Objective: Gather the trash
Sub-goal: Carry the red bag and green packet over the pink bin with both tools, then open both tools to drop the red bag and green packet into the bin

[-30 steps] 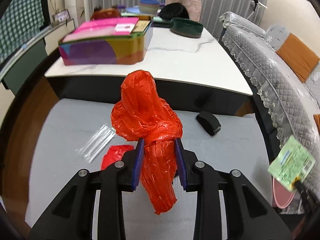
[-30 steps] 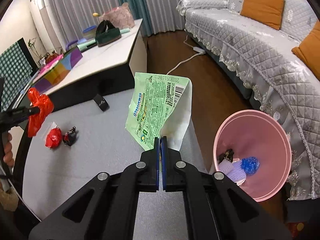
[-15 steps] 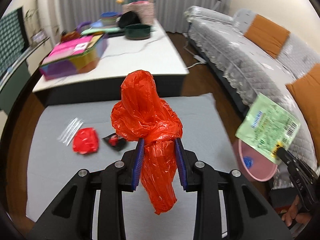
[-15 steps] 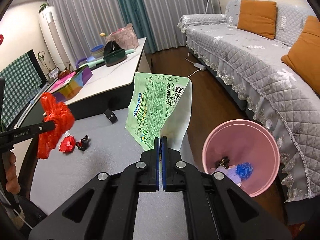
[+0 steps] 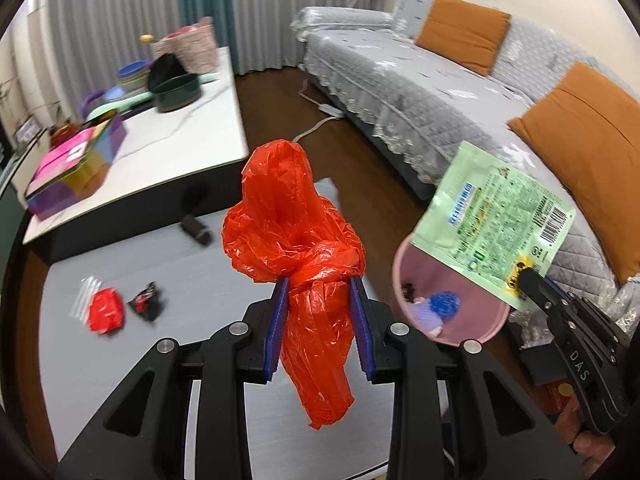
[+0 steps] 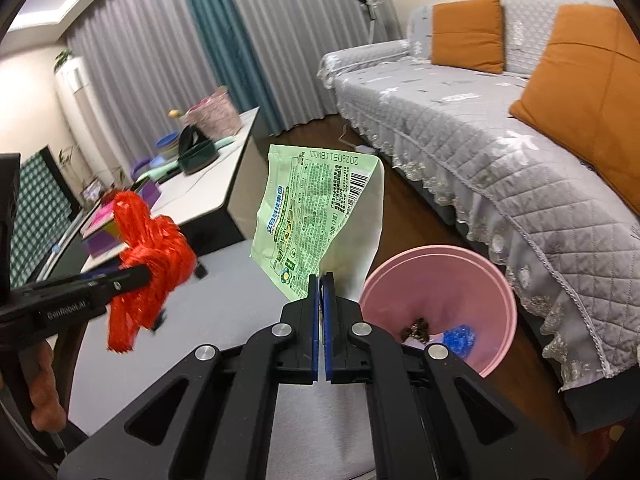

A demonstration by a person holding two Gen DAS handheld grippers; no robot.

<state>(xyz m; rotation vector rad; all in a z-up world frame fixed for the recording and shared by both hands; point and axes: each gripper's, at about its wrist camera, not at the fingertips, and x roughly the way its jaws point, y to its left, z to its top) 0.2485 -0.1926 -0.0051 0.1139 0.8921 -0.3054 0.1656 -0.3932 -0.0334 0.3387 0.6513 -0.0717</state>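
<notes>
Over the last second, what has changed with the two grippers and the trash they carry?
Both grippers swung toward the pink bin: in the left wrist view it came into sight, and the green packet now hangs over its rim. Nothing was picked up or released: the left gripper stays shut on the red plastic bag, the right gripper on the packet. The scraps on the grey mat still lie there.

Pinching a green packet (image 6: 310, 216) upright in the right tool (image 6: 321, 280), blue pads pressed together on its lower edge. Gripping a knotted red bag (image 6: 150, 252) in the left tool (image 6: 140, 274). Hanging just beside a pink bin (image 6: 496, 280).
</notes>
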